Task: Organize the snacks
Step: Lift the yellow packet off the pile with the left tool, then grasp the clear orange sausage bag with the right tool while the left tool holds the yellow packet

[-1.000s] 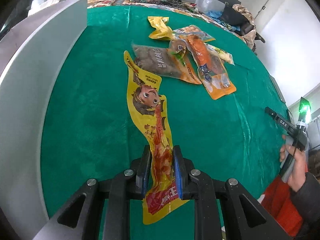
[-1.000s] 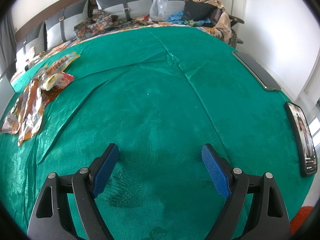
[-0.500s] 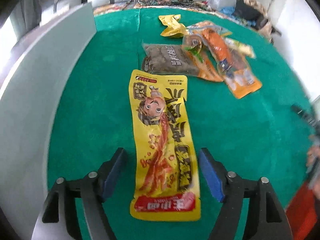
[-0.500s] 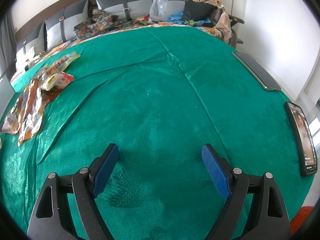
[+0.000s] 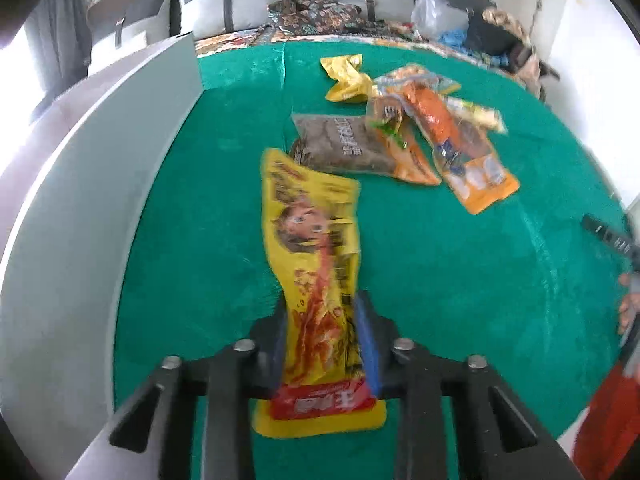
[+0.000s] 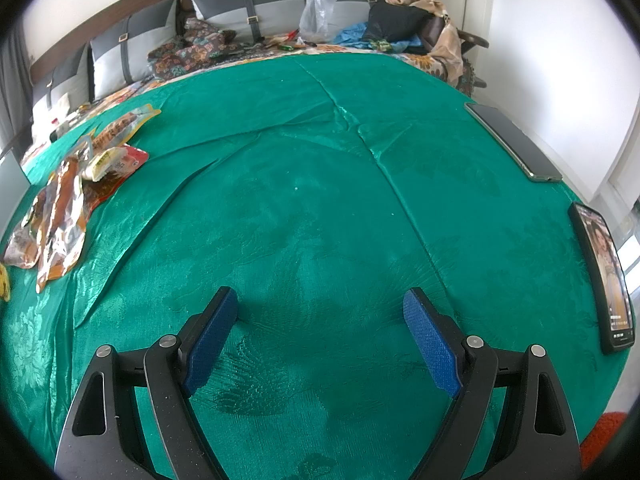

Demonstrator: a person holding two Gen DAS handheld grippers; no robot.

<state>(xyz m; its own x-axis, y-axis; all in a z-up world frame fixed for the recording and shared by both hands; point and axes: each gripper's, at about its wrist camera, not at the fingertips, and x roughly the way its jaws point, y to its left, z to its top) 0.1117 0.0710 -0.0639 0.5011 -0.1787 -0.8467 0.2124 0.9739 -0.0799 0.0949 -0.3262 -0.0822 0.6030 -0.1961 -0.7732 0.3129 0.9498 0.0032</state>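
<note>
Snacks lie on a green cloth (image 6: 320,200) spread over a bed, w/ grey cushions (image 6: 248,4) and piled clothes (image 6: 404,24) along the cloth's far edge and a white wall past its right side. Left-wrist view only: a big grey-white panel (image 5: 80,220) runs along the cloth's left edge, and the snack pile (image 5: 404,132) sits toward the cloth's far end, approx. centre – brown packet (image 5: 336,144) w/ orange-trimmed clear packs (image 5: 460,148) overlapping it, crumpled yellow wrapper (image 5: 344,76) at the far end of the pile. Right-wrist view only: two phones on the cloth's right edge, a dark one (image 6: 516,144) farther off and a lit one (image 6: 604,276) nearer; the same pile shows small at the cloth's left edge. Between pile and phones the cloth is open, only creases crossing it.

Long yellow snack packet (image 5: 316,264) is nearest the left-wrist camera on the cloth, its far end buckled up just short of the brown packet, near end past the fingers. Left gripper (image 5: 322,336) has just been closing and now pinches that packet, pads pressed on both sides; frame is motion-blurred. Right gripper (image 6: 320,332) hangs over bare cloth near its front edge, jaws spread wide, nothing between them. A hand (image 5: 628,308) shows at the cloth's right edge in the left-wrist view.
</note>
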